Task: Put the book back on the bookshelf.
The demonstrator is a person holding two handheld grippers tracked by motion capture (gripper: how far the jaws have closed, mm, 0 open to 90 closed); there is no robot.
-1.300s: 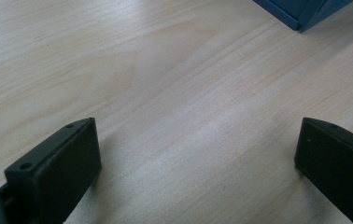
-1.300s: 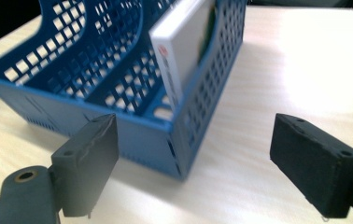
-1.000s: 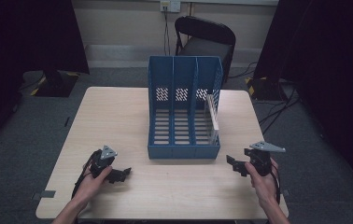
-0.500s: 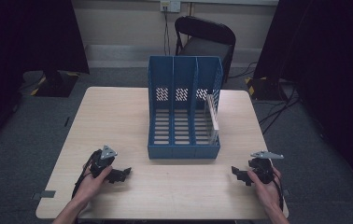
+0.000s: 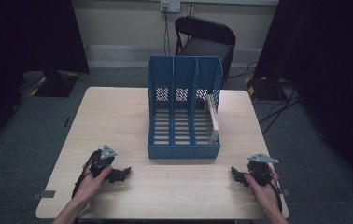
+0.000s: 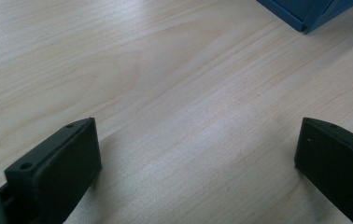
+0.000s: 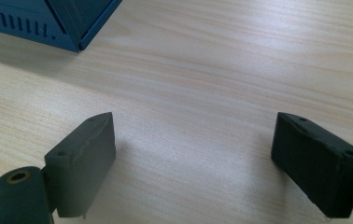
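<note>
Landmark: blue file rack (image 5: 184,109), three compartments, lying on the middle of the worktop (image 5: 118,112).
Rack axis: long axis runs from the person's edge to the far edge; open top faces up, tall perforated end at the far side, low end toward the person.
Rack content: a clear flat sheet (image 5: 212,112) stands on edge in the right compartment, leaning on the right wall; what kind of sheet, can't tell.
High view extra: shows both hands, the whole rack, and a black chair (image 5: 207,39) beyond the rack's far end.
Left gripper view extra: bare wood grain between the jaws, one blue rack corner (image 6: 305,18) at top right.
Right gripper view extra: slotted blue rack wall and corner (image 7: 48,21) at top left, bare wood between the jaws.
Left gripper (image 5: 118,175): near-left of the rack's low end, well apart from it; jaws spread wide, nothing between them, low over the worktop.
Right gripper (image 5: 240,175): near-right of the rack's low end, apart from it; jaws spread wide, holding nothing, low over the worktop.
</note>
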